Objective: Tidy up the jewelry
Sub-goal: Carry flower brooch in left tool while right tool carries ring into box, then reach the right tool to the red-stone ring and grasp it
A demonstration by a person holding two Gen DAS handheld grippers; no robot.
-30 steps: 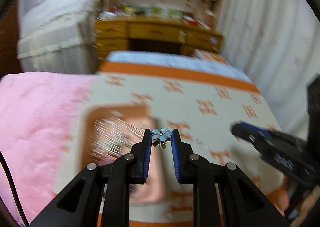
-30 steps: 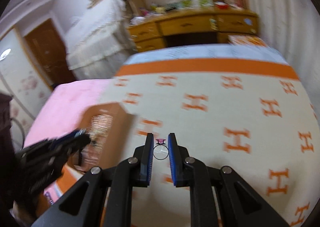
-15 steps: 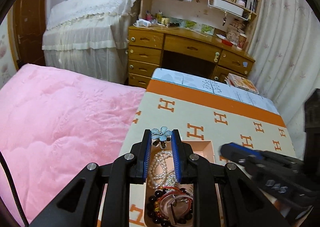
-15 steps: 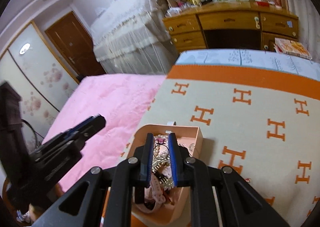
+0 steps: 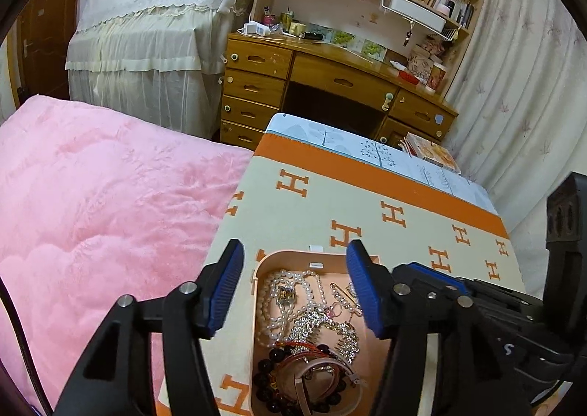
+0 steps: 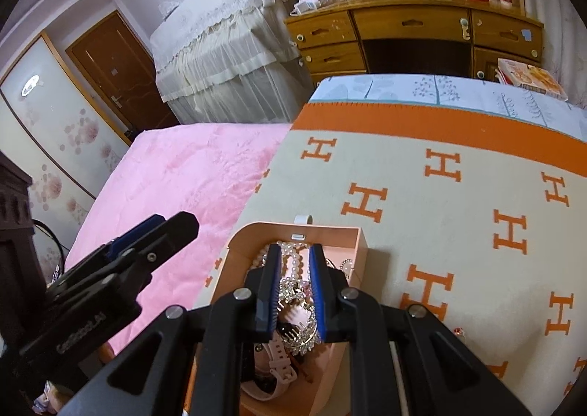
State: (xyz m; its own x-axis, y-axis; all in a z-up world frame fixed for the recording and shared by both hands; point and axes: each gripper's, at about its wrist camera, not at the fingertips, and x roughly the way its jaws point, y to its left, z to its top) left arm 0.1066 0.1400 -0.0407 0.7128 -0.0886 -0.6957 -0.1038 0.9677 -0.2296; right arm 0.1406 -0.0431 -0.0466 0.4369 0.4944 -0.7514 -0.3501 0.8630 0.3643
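A peach jewelry box (image 5: 256, 269) (image 6: 360, 243) sits on the H-patterned blanket. It holds a pearl necklace (image 5: 293, 274), a crystal comb (image 5: 319, 324), dark beads (image 5: 264, 372) and a pink watch strap (image 6: 275, 361). My left gripper (image 5: 293, 254) hovers over the box. Its jaws are opening, with nothing between the pads. I cannot pick out the blue flower brooch in the pile. My right gripper (image 6: 294, 252) hangs over the same box with its jaws narrow. Its thin ring is hard to tell from the jewelry behind it.
A pink quilt (image 5: 91, 214) lies left of the blanket (image 5: 330, 203). A small trinket (image 6: 460, 331) rests on the blanket right of the box. Beyond the bed stand a wooden desk (image 5: 330, 75), a lace-covered piece of furniture (image 5: 154, 23) and stacked books (image 5: 429, 152).
Both grippers have come in over the box. The left jaws have spread wide and the blue flower brooch has left them. The right jaws keep the same narrow gap.
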